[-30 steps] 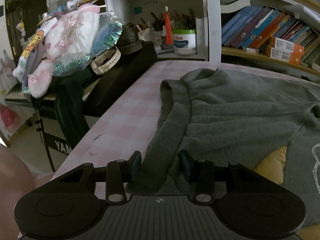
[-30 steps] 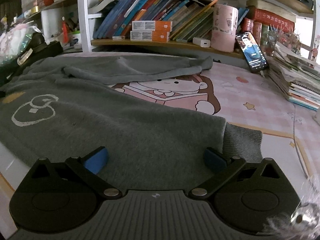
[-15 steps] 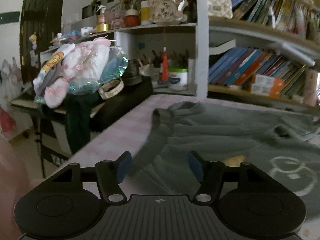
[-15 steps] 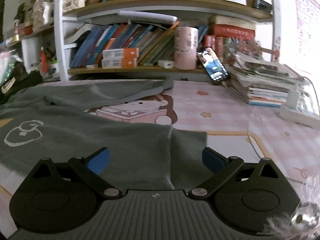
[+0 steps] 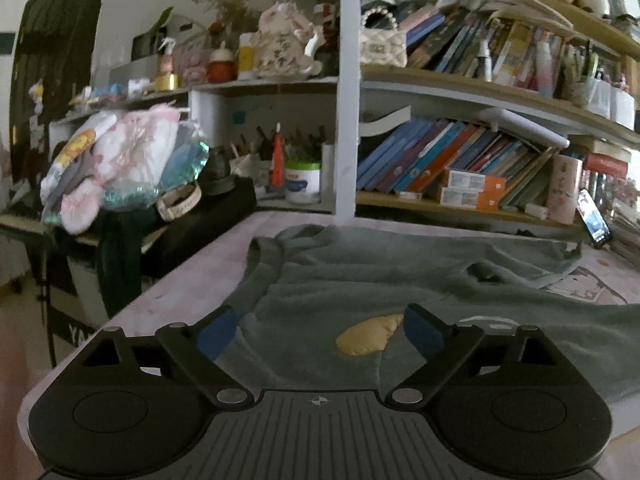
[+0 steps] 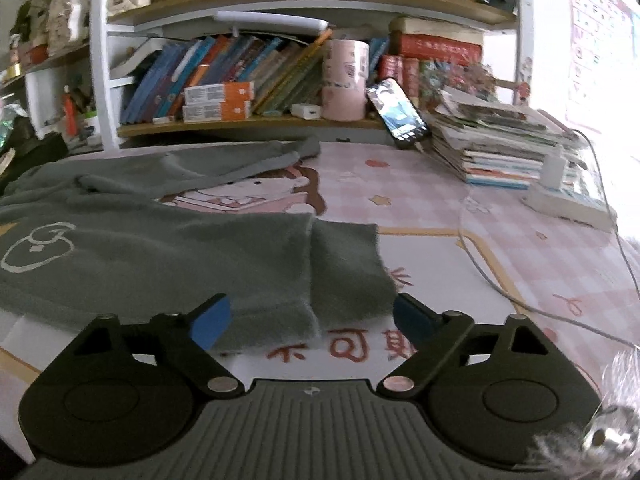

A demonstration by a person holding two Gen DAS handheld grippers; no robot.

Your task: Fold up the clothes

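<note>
While the grey fleece sweater is lying spread flat across the pink checked tabletop, both pairs of tongs are hovering just above its near edge with nothing gripped.

Starting at the far left of the left wrist view, a heap of pink and white soft toys in crinkly plastic is sitting on a dark side stand, with a white tub with a green lid standing behind it in the shelf nook. The left tongs are opening, their blue-padded fingers standing far apart over the sweater's left part; a yellow patch on the cloth is showing between them, and the pads are not pressing on the fabric (they appear to be clear of it).

Moving on to the right wrist view, a white outline motif is showing on the sweater's chest, and a folded sleeve is lying along the far side over the tabletop's cartoon print. The right tongs are closing yet standing wide, with the sweater's ribbed hem lying between the fingers but not pinched. Farther right, a pink printed cylinder is standing on the wooden bookshelf, a black smartphone is leaning against a stack of magazines, and a grey cable is trailing across the tabletop.
</note>
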